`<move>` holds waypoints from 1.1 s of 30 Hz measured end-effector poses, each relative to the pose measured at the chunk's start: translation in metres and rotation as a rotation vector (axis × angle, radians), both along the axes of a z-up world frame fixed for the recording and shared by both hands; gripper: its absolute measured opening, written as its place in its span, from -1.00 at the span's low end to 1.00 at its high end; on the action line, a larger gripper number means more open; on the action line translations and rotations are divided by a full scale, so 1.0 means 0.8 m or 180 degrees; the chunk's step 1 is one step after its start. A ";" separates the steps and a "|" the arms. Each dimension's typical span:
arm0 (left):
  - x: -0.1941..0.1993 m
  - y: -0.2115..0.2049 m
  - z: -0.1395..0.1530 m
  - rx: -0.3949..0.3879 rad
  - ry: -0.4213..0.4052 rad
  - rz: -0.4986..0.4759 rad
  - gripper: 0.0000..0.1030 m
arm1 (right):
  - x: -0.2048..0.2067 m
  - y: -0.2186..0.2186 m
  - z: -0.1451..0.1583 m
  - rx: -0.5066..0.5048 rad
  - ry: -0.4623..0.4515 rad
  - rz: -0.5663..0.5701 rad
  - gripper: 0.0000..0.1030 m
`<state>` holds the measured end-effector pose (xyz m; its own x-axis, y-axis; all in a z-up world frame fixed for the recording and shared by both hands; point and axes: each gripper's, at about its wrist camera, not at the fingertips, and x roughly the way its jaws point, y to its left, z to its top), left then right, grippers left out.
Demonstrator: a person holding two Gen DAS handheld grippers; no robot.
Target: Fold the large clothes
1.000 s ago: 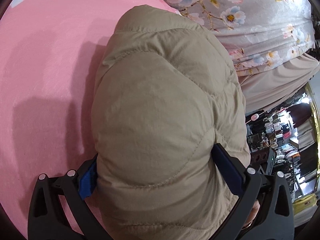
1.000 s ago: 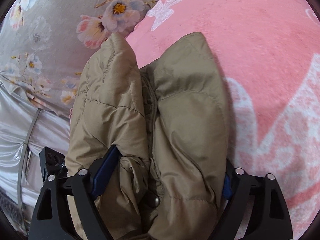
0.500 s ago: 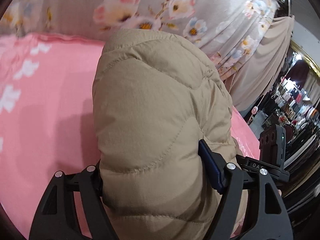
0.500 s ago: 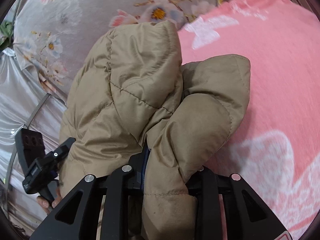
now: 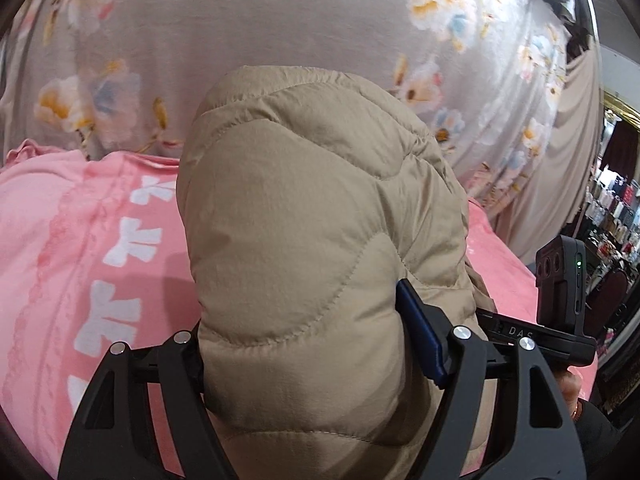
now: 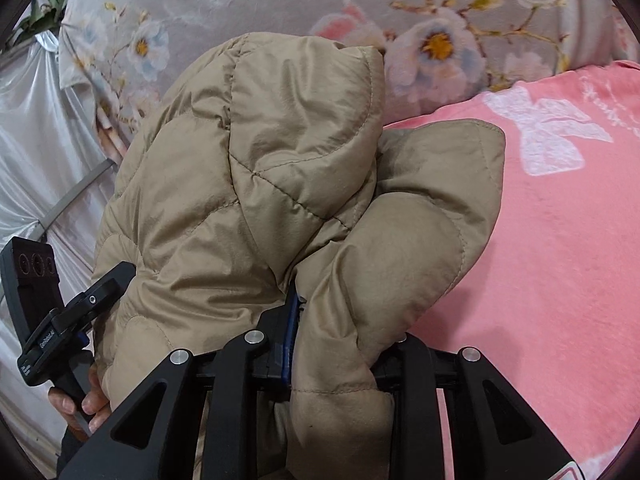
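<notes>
A tan quilted puffer jacket (image 5: 304, 240) fills the left wrist view, bunched up and lifted above the pink bedspread (image 5: 80, 264). My left gripper (image 5: 308, 344) is shut on a thick fold of it; the fingertips are buried in the fabric. In the right wrist view the same jacket (image 6: 272, 184) hangs in two puffy lobes. My right gripper (image 6: 332, 344) is shut on a fold of it, jaws close together. The left gripper's body shows at lower left of the right wrist view (image 6: 60, 320), and the right gripper's body at the right of the left wrist view (image 5: 560, 292).
A grey floral duvet (image 5: 320, 40) is piled behind the jacket at the head of the bed; it also shows in the right wrist view (image 6: 440, 40). A silver curtain (image 6: 36, 128) hangs at left. Shop shelves (image 5: 612, 216) stand beyond the bed's right edge.
Both grippers have lifted the jacket off the bedspread and tilted up toward the floral duvet. My right gripper's jaws have closed tight on the fold; the left grip has narrowed.
</notes>
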<state>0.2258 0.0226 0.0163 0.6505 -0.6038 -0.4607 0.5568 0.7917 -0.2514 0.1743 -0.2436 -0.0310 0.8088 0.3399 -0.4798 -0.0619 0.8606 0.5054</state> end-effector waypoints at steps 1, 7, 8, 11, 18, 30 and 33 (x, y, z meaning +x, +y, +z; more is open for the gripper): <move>0.012 0.011 -0.007 -0.0007 0.0036 0.0041 0.41 | 0.009 0.007 -0.003 -0.0015 0.0015 0.0013 -0.52; 0.067 0.049 -0.049 -0.0125 0.0277 0.0179 0.41 | 0.062 0.042 -0.026 -0.0127 0.0144 0.0076 -0.52; 0.073 0.052 -0.055 -0.0142 0.0314 0.0192 0.41 | 0.071 0.049 -0.028 -0.0149 0.0170 0.0078 -0.52; 0.091 0.063 -0.079 -0.0162 0.0459 0.0244 0.41 | 0.090 0.058 -0.044 -0.0212 0.0266 0.0085 -0.52; 0.116 0.086 -0.122 -0.0307 0.0669 0.0347 0.46 | 0.111 0.066 -0.078 -0.0212 0.0370 0.0100 -0.48; 0.085 0.094 -0.106 0.0065 0.0559 0.0920 0.77 | 0.088 0.025 -0.085 -0.0035 0.0451 -0.0040 0.15; 0.050 0.094 -0.078 0.0455 0.0377 0.1125 0.78 | 0.047 -0.001 -0.062 -0.0182 0.0385 -0.0218 0.16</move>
<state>0.2654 0.0976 -0.0462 0.7441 -0.2767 -0.6081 0.2176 0.9609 -0.1710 0.2119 -0.2447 -0.0808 0.7644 0.2552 -0.5921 0.0564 0.8884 0.4556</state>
